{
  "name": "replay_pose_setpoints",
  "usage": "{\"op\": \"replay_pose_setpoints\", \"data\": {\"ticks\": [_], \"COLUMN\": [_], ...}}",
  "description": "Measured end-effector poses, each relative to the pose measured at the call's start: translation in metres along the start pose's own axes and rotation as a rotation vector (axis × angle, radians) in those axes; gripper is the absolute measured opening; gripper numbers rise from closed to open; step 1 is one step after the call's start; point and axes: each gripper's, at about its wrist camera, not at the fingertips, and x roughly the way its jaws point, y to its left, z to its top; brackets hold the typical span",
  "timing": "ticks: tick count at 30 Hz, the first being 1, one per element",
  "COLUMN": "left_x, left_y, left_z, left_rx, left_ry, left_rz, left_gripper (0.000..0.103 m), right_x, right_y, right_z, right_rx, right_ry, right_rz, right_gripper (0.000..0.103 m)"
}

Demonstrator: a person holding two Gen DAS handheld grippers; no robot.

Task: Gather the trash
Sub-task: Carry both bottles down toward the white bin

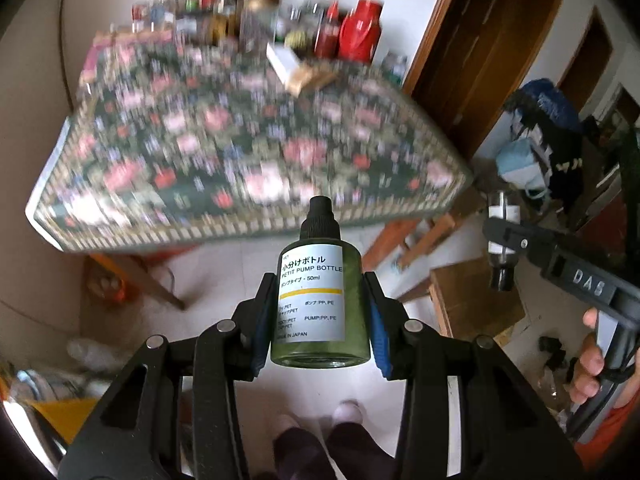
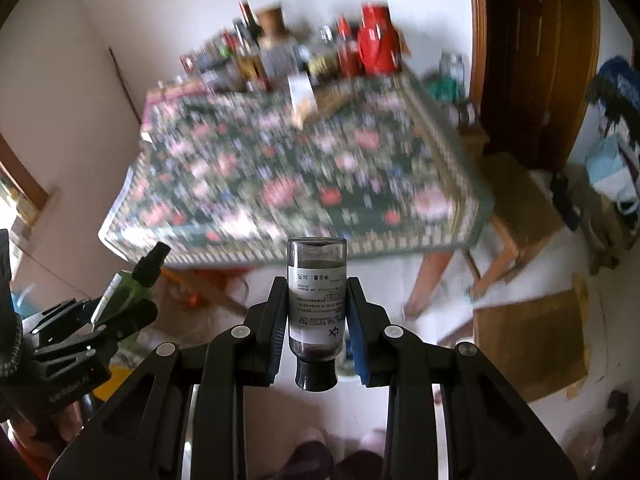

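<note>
My left gripper (image 1: 320,312) is shut on a green pump bottle (image 1: 316,300) with a white label and a black cap, held upright above the floor in front of the table. It also shows in the right wrist view (image 2: 126,300) at the left. My right gripper (image 2: 316,312) is shut on a small clear bottle (image 2: 317,308) with a white label, held upside down with its black cap toward me. That bottle and gripper show in the left wrist view (image 1: 502,248) at the right.
A table with a floral cloth (image 1: 240,152) stands ahead, blurred. Bottles, jars and a red flask (image 1: 360,32) crowd its far edge, with a white box (image 1: 284,62) beside them. A cardboard box (image 2: 532,344) lies on the floor at right. A wooden stool (image 2: 516,208) and door (image 2: 528,40) are to the right.
</note>
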Motion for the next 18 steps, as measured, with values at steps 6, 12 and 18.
{"op": "replay_pose_setpoints", "data": {"ticks": [6, 12, 18], "left_x": [0.081, 0.151, 0.202], "left_y": [0.006, 0.023, 0.044], "left_z": [-0.041, -0.082, -0.106], "left_rx": [-0.060, -0.116, -0.177], "left_ry": [0.136, 0.228, 0.268], "left_rz": [-0.001, 0.011, 0.016], "left_gripper": [0.041, 0.041, 0.041], "right_x": [0.075, 0.142, 0.192], "right_y": [-0.023, -0.019, -0.018], "right_z": [-0.046, -0.070, -0.072], "right_rx": [0.000, -0.045, -0.025], "right_ry": [0.152, 0.225, 0.239], "right_rz": [0.006, 0.019, 0.099], "right_gripper": [0.026, 0.026, 0.026]}}
